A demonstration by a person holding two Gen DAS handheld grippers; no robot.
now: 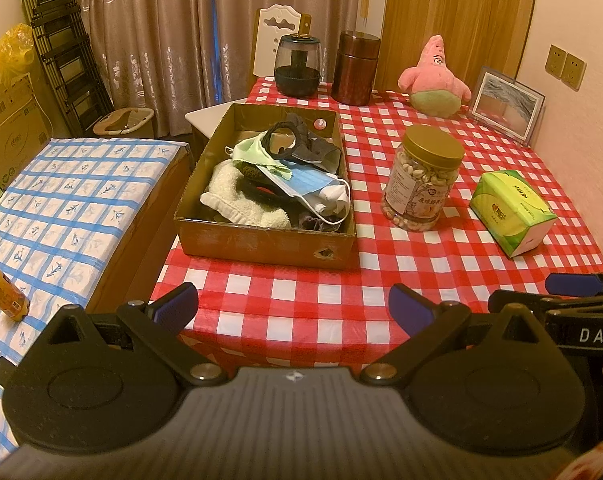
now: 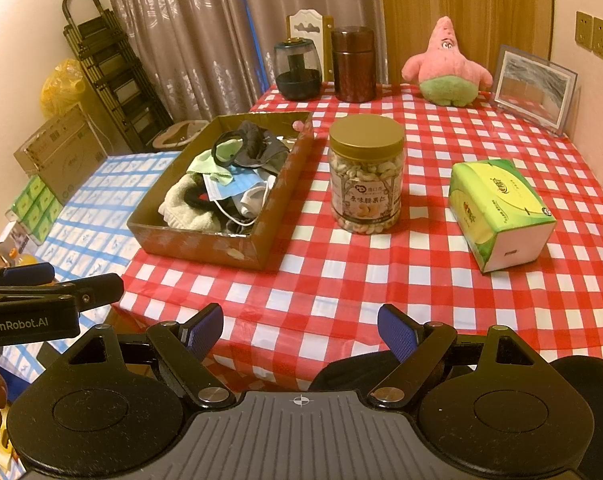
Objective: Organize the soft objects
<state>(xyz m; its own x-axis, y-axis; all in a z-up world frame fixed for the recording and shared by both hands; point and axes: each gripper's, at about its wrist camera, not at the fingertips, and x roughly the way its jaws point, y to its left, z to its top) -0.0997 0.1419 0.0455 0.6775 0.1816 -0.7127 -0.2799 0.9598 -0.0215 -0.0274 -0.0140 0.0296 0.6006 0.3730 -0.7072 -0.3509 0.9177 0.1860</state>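
A brown cardboard box [image 1: 261, 240] [image 2: 205, 244] stands on the left of the red-checked table [image 1: 341, 288] [image 2: 381, 288]. It holds a heap of soft things: a blue face mask [image 1: 305, 184] [image 2: 229, 188], a white fluffy sock [image 1: 241, 200] [image 2: 185, 208], a green cloth [image 1: 257, 152] and dark fabric pieces [image 1: 301, 140] [image 2: 257, 144]. A pink star plush [image 1: 435, 80] [image 2: 447, 68] sits at the table's far edge. My left gripper [image 1: 293, 308] is open and empty over the near table edge. My right gripper [image 2: 301, 332] is open and empty beside it.
A jar of nuts [image 1: 421, 180] [image 2: 365, 176] and a green tissue pack [image 1: 513, 212] [image 2: 497, 212] stand right of the box. A dark canister [image 1: 355, 68], a glass container [image 1: 297, 64] and a framed picture [image 1: 505, 104] line the back. A blue-checked surface [image 1: 69, 208] lies left.
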